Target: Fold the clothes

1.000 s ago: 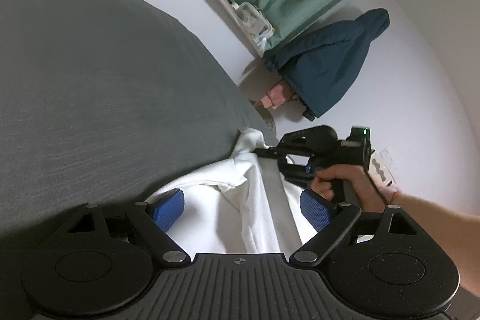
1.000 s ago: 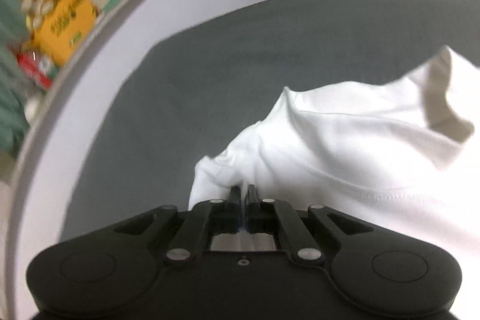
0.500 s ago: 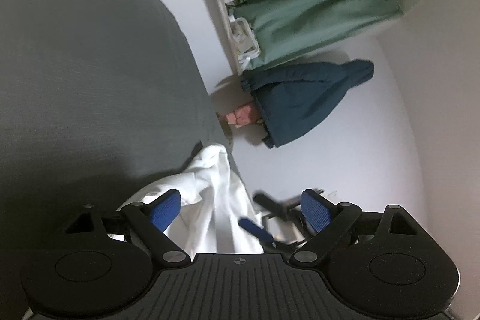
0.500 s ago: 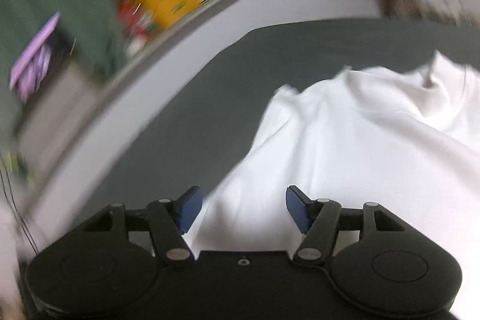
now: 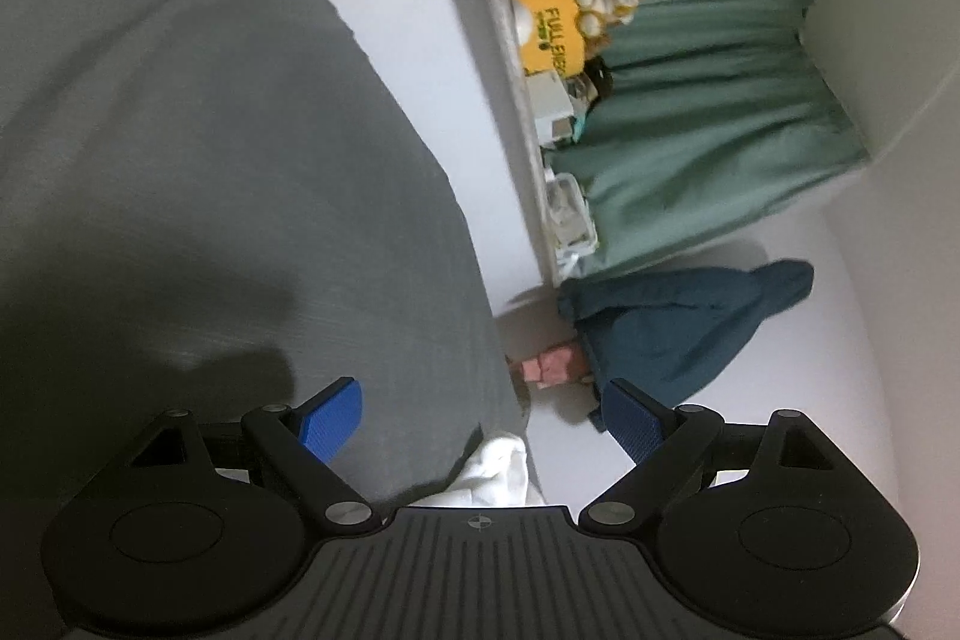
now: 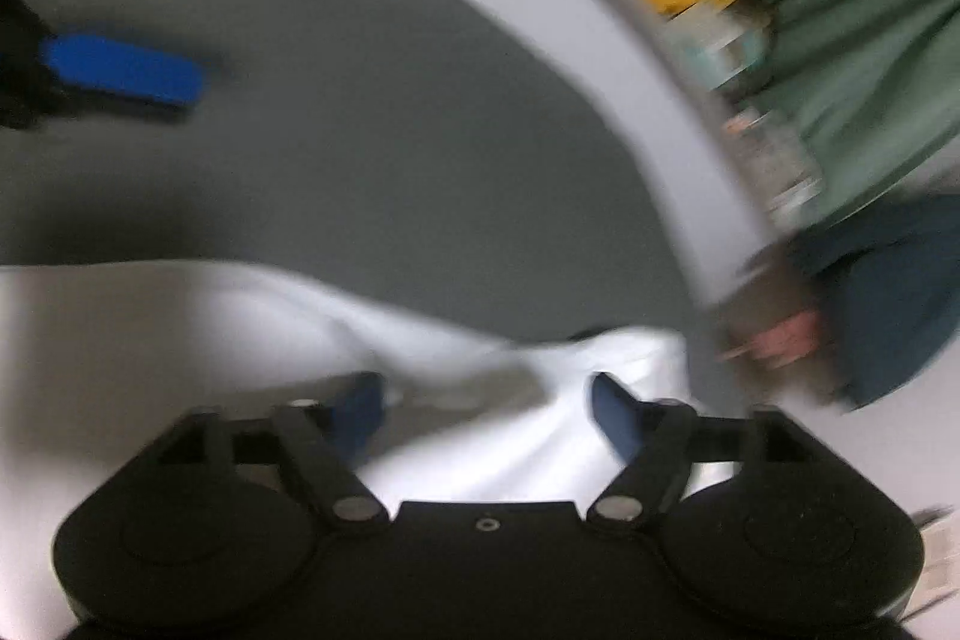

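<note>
Yellow box (image 5: pixel 555 31), green curtain (image 5: pixel 708 112)

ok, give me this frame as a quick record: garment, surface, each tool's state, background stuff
garment: white garment, loosely spread on the bed, one end near the bed's edge
surface: grey bed cover
left tool: open, nothing between its pads, only a tip of the garment shows below it
right tool: open, jaws have just been opening; it hangs over the garment, not gripping it
background: green curtain, yellow box on a ledge, dark blue garment against the wall
image quality: right wrist view is motion-blurred
</note>
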Demonstrator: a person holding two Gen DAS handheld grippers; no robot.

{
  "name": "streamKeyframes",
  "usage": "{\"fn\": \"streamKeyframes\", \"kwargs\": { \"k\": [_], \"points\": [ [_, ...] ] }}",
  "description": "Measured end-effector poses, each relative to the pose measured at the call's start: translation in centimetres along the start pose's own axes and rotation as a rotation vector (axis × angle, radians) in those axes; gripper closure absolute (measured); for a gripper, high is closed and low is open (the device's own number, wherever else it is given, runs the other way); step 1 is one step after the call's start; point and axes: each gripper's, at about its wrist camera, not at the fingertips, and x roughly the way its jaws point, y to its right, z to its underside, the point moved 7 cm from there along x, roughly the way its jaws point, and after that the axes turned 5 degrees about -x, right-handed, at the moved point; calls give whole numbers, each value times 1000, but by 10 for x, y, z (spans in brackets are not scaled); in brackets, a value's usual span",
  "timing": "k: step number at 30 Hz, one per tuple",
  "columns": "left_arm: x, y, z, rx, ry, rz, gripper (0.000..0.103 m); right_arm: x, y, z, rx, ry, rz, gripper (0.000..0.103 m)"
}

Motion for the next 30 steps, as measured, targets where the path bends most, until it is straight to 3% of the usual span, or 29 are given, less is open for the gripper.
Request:
{"fn": "streamKeyframes", "kwargs": {
  "k": [2,3,6,10,13,14,15,17,20,22,25,27,28,30],
  "points": [
    [3,1,0,-1,3,-3,14,9,-2,-7,-43,7,96,28],
    [3,0,-2,-1,6,-6,14,11,-3,-12,-45,25,122,36],
    [-2,-3,-8,-1,49,-24,14,13,-9,-33,-24,96,143,38],
    [-15,-6,-19,13,130,-53,14,23,-24,-47,-1,89,122,37],
    [-18,-9,-27,2,146,-54,14,20,-22,-47,70,59,114,37],
    [-18,-9,-27,0,149,-53,14,16,-20,-46,87,55,105,35],
    [-19,-8,-28,0,151,-51,14,6,-20,-45,100,69,95,26],
    [-19,-8,-29,-4,156,-47,14,-19,-16,-41,170,141,46,15],
    [-19,-7,-30,-16,157,-40,14,-56,13,-24,364,248,-31,14],
    [-17,-4,-27,-12,138,-19,14,-57,52,-11,506,264,-44,14],
    [-9,4,-17,17,76,28,14,-20,110,6,762,183,-140,24],
    [0,13,-4,66,10,67,14,18,140,10,935,135,-236,42],
    [6,19,3,89,-28,98,14,38,150,12,1005,105,-284,45],
    [18,27,20,111,-124,166,14,75,165,14,1060,33,-343,53]
  ]
}}
